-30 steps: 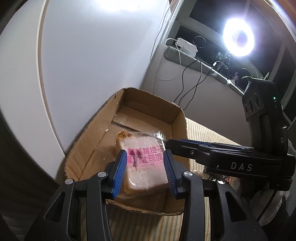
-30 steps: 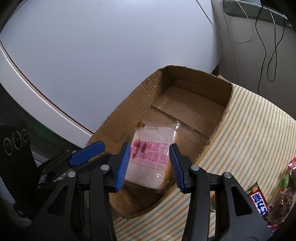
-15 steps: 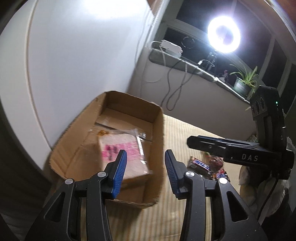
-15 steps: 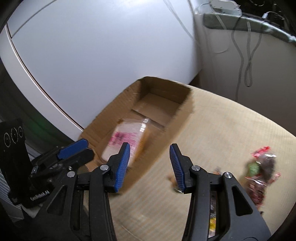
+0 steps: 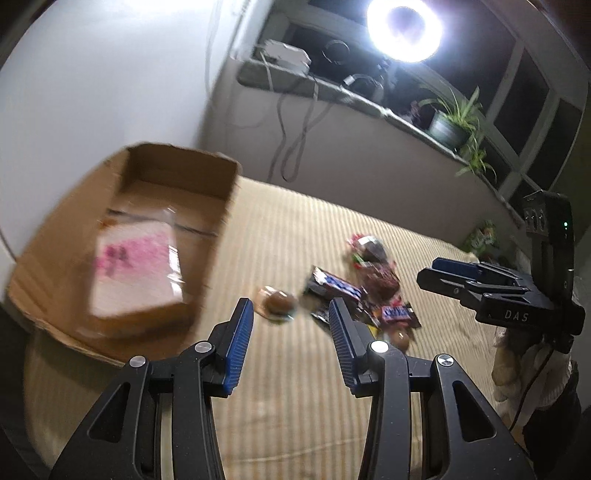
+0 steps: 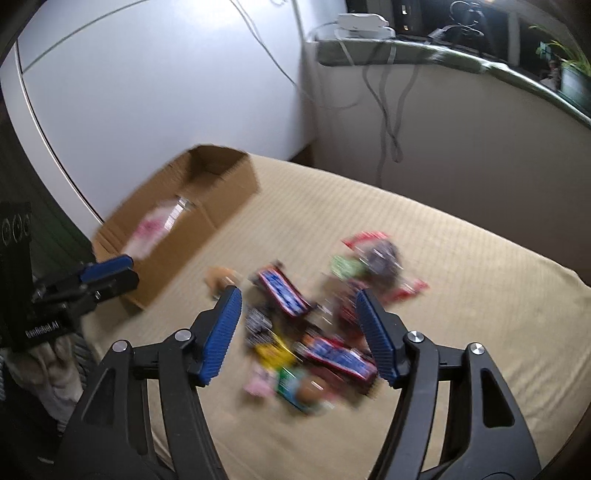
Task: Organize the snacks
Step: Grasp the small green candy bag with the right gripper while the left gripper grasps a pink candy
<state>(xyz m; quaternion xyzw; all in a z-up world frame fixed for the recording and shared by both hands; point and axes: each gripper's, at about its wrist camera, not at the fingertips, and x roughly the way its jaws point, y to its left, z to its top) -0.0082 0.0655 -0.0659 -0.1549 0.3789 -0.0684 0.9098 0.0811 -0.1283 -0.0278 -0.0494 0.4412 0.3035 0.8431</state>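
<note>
A cardboard box [image 5: 177, 173] stands at the left on the striped cloth, with a bread packet [image 5: 136, 266] printed in pink lying inside. To its right lies a loose pile: a small round bun [image 5: 280, 302], Snickers bars [image 5: 336, 288] and red packets [image 5: 373, 266]. My left gripper [image 5: 290, 317] hangs open just in front of the bun, with nothing between its fingers. My right gripper [image 6: 298, 299] hovers over the snack pile [image 6: 314, 332]; its jaws are opening and grip nothing. The box [image 6: 229, 177] is also in the right wrist view, at far left and blurred.
A white wall panel [image 5: 110, 74] rises behind the box. A sill with cables, a white adapter [image 5: 288, 55], a ring light [image 5: 404, 26] and a potted plant [image 5: 450, 122] runs along the back. The cloth [image 6: 461, 295] stretches bare to the right of the pile.
Both grippers have swung right, away from the box and toward the snack pile. The bread packet stays in the box. The right jaws have spread wider.
</note>
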